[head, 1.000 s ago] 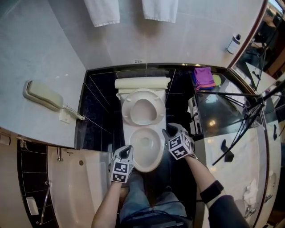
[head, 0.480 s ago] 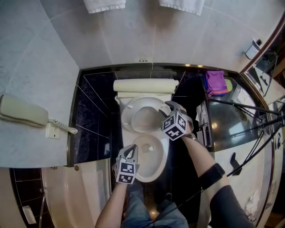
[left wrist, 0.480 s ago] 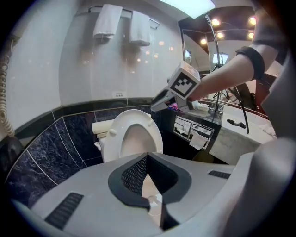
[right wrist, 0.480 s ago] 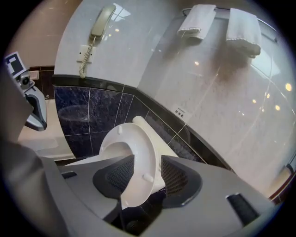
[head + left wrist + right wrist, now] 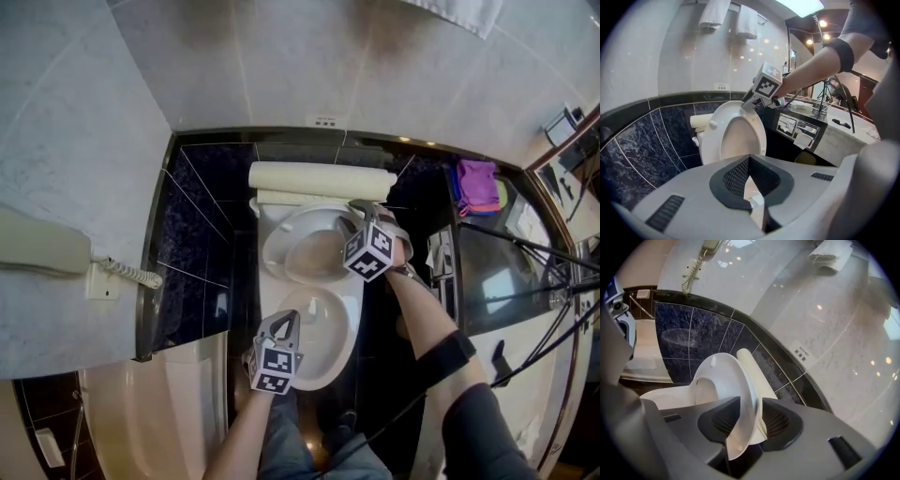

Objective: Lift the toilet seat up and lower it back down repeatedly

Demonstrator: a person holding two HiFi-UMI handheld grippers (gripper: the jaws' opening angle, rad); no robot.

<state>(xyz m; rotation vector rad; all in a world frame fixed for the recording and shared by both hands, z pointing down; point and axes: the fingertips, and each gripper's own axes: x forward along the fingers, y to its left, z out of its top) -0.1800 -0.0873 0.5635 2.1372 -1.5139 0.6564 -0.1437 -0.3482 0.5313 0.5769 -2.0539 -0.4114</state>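
Note:
The white toilet seat [image 5: 277, 248] stands raised against the cistern, above the open bowl [image 5: 349, 323]. My right gripper [image 5: 364, 214] is at the seat's upper right edge. In the right gripper view the seat's [image 5: 726, 380] rim runs between the jaws of the right gripper [image 5: 750, 404], which have just been closing and now grip it. From the left gripper view, the right gripper [image 5: 747, 101] shows at the top of the seat [image 5: 710, 140]. My left gripper [image 5: 284, 319] hovers by the bowl's front left rim, shut and holding nothing [image 5: 749, 159].
A cream cistern top [image 5: 322, 178] lies behind the seat, against the dark tiled ledge. A wall phone [image 5: 42, 244] hangs at the left, over a bathtub [image 5: 159, 403]. At the right are a purple cloth [image 5: 478, 183], a control panel [image 5: 797, 129] and tripod legs [image 5: 525, 246].
My right gripper has moved from the bowl's right side up to the raised seat's top edge. The left gripper stays near the bowl's front. The seat has stayed upright.

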